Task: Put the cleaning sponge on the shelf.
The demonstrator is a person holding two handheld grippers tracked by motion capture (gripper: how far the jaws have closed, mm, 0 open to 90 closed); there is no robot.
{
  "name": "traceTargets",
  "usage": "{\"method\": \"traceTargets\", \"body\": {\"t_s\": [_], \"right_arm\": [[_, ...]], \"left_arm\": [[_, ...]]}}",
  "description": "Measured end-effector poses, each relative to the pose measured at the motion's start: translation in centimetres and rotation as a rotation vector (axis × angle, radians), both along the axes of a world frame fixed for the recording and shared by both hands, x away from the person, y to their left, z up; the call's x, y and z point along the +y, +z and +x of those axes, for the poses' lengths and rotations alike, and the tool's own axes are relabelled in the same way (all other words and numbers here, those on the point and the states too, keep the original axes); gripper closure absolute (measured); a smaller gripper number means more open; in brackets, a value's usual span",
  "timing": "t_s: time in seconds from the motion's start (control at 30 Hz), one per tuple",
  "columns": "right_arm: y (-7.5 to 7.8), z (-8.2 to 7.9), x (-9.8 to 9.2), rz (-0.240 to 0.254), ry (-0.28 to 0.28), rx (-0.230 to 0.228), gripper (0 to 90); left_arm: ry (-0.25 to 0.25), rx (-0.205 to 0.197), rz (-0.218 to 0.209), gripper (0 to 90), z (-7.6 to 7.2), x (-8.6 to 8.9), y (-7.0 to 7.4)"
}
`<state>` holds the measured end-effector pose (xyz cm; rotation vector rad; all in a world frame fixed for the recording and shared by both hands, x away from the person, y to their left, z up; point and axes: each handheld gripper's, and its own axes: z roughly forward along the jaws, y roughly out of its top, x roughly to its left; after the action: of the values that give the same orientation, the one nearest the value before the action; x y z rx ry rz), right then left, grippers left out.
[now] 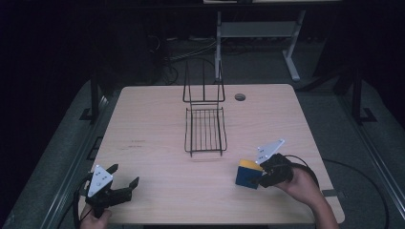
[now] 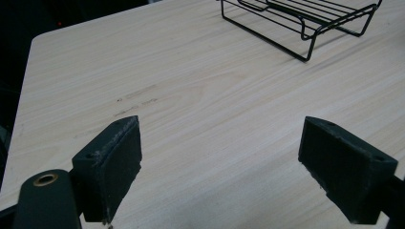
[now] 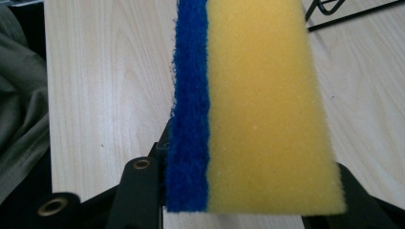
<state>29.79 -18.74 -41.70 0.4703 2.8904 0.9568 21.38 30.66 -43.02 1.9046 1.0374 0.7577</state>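
- You have the sponge in your right gripper; its jaws are clamped on the two broad faces, the blue scrub layer against one pad and the yellow foam against the other
- In the right gripper view the sponge stands on edge between the jaws and runs straight out ahead of them; so the grasp looks done
- It sits at the near right of the table, low over the wood or resting on it; which, you cannot tell
- The rack at mid-table is bare and well apart from the sponge; if it is the goal, the carry and the release are left
- Your left gripper holds nothing; its jaws stand wide apart above bare wood at the near left; in its own view the rack lies far ahead
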Motion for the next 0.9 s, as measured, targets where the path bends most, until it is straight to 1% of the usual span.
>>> {"method": "traceTargets", "body": {"t_s": [0.03,0.23,0.3,0.57,0.63,0.9], "right_arm": [[0.0,0.0,0.0,0.0,0.0,0.0,55.8],[0.6,0.0,-0.2,0.041,0.006,-0.001,56.0],[0.9,0.0,0.0,0.034,0.016,-0.01,56.0],[2.3,0.6,1.0,0.027,0.051,-0.01,56.0],[2.5,0.9,1.3,0.034,0.06,-0.009,56.0],[3.4,1.9,2.6,0.035,0.095,-0.01,56.0]], "left_arm": [[0.0,0.0,0.0,14.1,0.0,0.0,0.0],[0.0,0.0,0.0,14.1,0.0,0.0,0.0],[-0.002,0.0,0.001,14.1,0.0,0.0,0.0],[0.0,0.0,0.0,14.1,0.0,0.0,0.0],[-0.001,-0.001,0.001,14.1,0.0,0.0,0.1],[0.001,-0.001,0.002,14.1,0.0,0.0,0.1]]}}
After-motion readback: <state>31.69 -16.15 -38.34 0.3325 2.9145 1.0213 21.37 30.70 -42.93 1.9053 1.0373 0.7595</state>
